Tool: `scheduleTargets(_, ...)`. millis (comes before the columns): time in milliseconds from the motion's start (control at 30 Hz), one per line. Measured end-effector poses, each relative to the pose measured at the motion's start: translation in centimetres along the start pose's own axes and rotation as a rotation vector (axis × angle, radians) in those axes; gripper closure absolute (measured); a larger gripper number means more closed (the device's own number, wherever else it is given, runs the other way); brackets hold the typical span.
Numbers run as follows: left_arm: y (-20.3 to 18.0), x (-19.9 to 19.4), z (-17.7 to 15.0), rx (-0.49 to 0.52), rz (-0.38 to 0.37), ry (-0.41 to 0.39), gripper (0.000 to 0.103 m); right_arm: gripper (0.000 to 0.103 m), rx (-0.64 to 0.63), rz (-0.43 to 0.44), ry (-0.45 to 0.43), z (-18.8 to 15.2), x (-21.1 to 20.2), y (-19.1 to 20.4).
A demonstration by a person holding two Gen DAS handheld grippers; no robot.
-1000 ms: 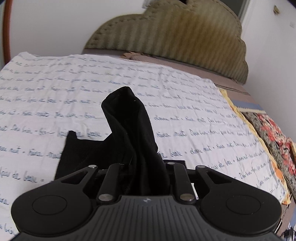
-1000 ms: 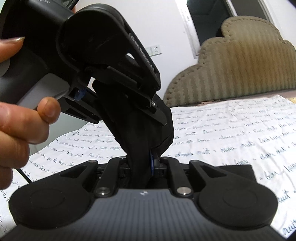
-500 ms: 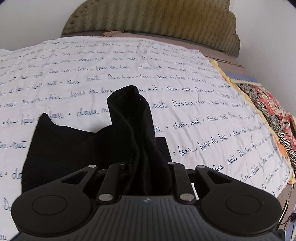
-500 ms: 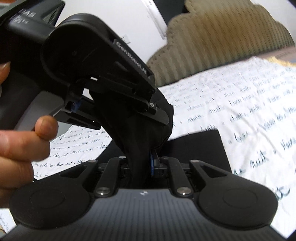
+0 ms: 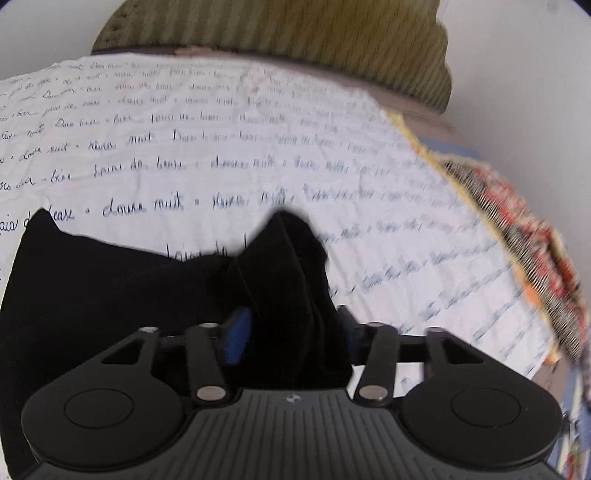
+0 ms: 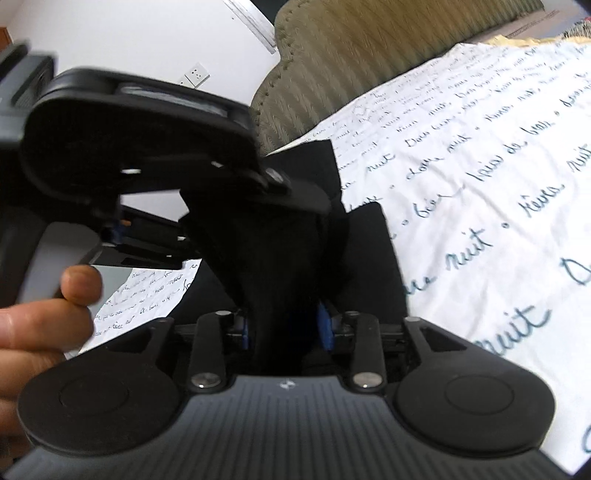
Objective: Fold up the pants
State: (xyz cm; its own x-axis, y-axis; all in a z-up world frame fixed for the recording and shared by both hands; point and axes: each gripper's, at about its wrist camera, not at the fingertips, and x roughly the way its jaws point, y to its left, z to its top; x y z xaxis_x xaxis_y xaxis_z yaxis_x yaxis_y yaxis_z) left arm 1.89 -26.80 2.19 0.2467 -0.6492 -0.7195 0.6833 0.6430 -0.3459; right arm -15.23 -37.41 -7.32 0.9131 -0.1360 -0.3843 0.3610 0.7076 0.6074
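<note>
bed: white script-print sheet | padded olive headboard | white wall

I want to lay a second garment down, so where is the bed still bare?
Bare sheet lies between the pants and the headboard, and right of the pants toward the patterned cloth. The near-left is crowded: pants and both hand-held grippers.

A script-printed bedsheet bears black pants, apparently folded.
</note>
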Motion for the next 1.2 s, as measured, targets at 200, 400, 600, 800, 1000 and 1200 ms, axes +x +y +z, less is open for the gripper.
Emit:
scheduleTargets(200,2.6,-3.4,0.1,-0.060,-0.008,-0.115,0.029,0.063,0.073,0.012,0.027,-0.5,-1.3,-1.4)
scheduleTargets(400,8.8,-5.3,-1.1,-0.191,0.083,-0.167,0.029,0.078,0.212,0.082,0.030,-0.4,-0.7,-3.2)
scheduleTargets(600,14.5,-6.1,-2.5,-0.340,0.105,-0.160,0.029,0.086,0.354,0.131,0.064,-1.5,0.8,-4.2)
scheduleTargets(800,15.7,-6.1,-3.9,-0.288,0.101,-0.106,0.029,0.070,0.305,0.180,0.145,-0.2,-1.7,-4.8)
scheduleTargets(1000,13.1,-5.0,-6.5,-0.119,0.169,-0.056,0.029,0.067,-0.165,-0.128,0.001,2.4,-7.0,-0.3)
scheduleTargets(1200,9.2,-5.9,-7.3,0.055,0.217,-0.131,0.029,0.067,-0.168,-0.099,0.030,3.0,-4.8,-0.4)
